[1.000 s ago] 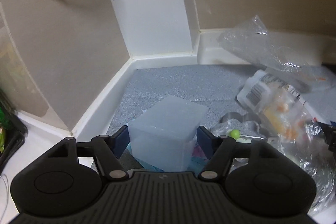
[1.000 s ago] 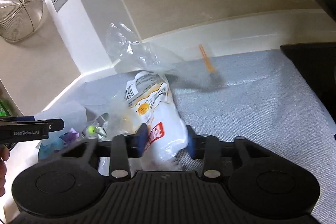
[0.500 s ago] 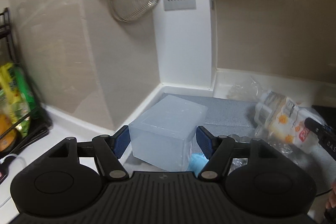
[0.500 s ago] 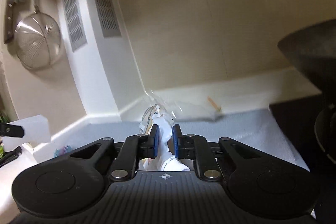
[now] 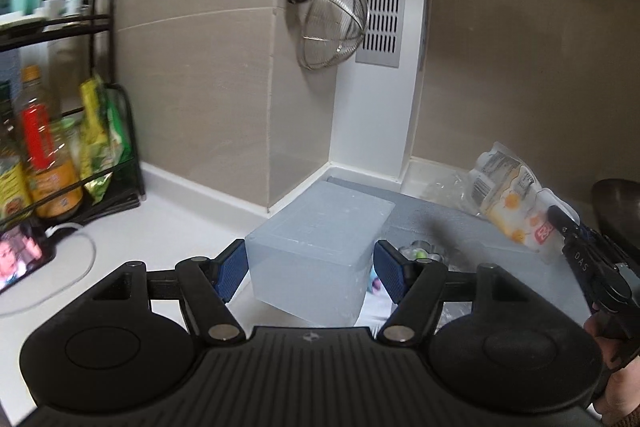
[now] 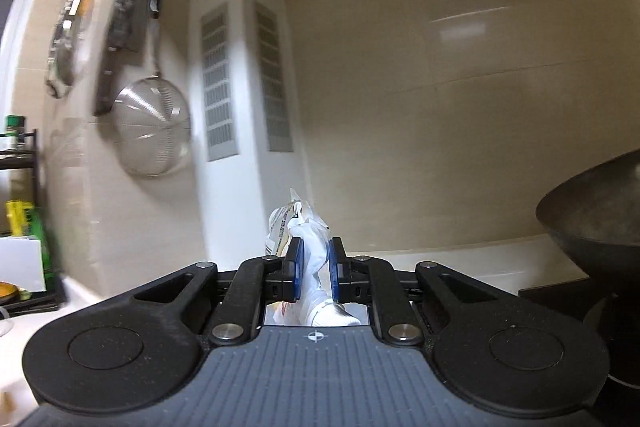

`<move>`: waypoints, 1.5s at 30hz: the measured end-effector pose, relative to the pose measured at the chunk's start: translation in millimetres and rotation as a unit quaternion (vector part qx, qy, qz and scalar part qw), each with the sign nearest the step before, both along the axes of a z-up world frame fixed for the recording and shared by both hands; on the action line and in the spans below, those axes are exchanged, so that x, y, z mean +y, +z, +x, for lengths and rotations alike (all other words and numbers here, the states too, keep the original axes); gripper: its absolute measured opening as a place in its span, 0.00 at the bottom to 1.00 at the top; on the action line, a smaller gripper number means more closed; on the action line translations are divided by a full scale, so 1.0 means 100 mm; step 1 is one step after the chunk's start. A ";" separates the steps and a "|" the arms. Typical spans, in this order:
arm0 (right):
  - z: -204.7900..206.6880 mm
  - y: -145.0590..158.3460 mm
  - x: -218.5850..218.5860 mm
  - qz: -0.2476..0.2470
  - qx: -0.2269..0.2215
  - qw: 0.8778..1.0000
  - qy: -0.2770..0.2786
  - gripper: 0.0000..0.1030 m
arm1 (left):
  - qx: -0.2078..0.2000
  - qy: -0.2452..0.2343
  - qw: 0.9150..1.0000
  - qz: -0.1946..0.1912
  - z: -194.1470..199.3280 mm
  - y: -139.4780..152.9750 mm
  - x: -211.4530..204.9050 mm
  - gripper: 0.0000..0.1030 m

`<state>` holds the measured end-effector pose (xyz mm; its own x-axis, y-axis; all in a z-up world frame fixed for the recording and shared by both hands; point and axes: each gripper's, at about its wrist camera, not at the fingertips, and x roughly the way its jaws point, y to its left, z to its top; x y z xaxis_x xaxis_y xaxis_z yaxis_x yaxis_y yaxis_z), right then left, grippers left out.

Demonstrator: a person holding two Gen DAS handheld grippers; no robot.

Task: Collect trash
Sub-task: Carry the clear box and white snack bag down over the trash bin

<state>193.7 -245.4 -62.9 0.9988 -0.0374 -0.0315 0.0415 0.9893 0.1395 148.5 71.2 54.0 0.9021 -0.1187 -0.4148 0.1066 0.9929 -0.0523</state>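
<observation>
right claw (image 6: 316,269) is clamped tight on the white snack bag (image 6: 310,259), held up in the air, its long axis running straight out from the fingers toward the wall corner. crinkled plastic it is, barcode at the far end, yellow egg pictures and a red patch (image 5: 512,195). left claw (image 5: 310,267) grips the frosted plastic box (image 5: 320,247) by its sides, above the grey mat (image 5: 460,227).
</observation>
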 end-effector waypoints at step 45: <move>-2.46 -0.59 1.21 -0.117 0.219 0.934 0.257 0.14 | 0.160 0.006 0.986 0.041 -2.21 -1.86 0.35 0.71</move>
<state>-52.7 -124.3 -122.0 0.7799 0.3866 -0.4923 -0.4450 0.8955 -0.0017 -72.5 106.6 -131.7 0.7251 -0.0637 -0.6857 0.0868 0.9962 -0.0007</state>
